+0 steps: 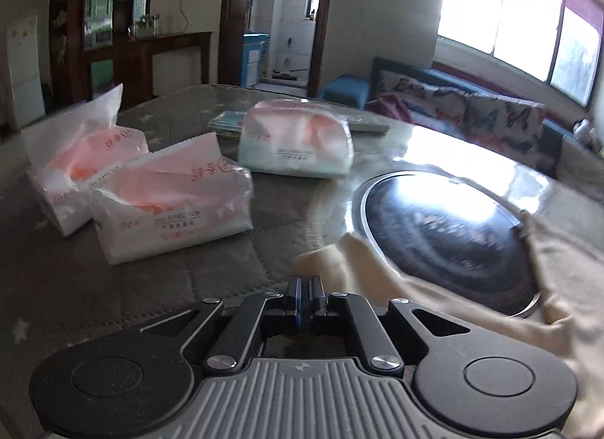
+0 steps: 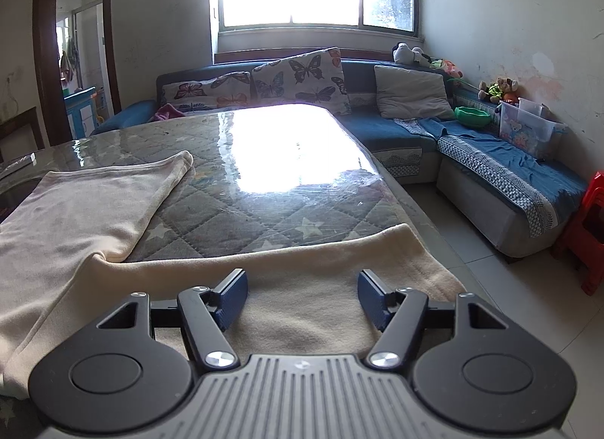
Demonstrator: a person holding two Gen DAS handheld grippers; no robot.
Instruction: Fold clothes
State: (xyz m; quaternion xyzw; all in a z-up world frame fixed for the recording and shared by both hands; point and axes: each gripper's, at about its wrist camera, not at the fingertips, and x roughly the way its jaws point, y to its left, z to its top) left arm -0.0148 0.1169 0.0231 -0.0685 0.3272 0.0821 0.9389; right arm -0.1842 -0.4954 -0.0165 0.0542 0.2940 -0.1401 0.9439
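A cream garment (image 2: 94,204) lies spread on the quilted, glass-topped table (image 2: 264,182), one part stretched toward the far left and another running across the near edge. My right gripper (image 2: 302,289) is open and hovers just above the near part of the cloth, empty. In the left wrist view the same cream garment (image 1: 362,269) drapes over a round black hob (image 1: 445,227). My left gripper (image 1: 305,288) has its jaws together beside a fold of that cloth; whether it pinches the fabric is hidden.
Three tissue packs (image 1: 170,201) (image 1: 83,167) (image 1: 298,144) stand on the table's left side. A blue corner sofa (image 2: 472,159) with cushions runs behind and to the right. A red stool (image 2: 589,235) stands on the floor at right.
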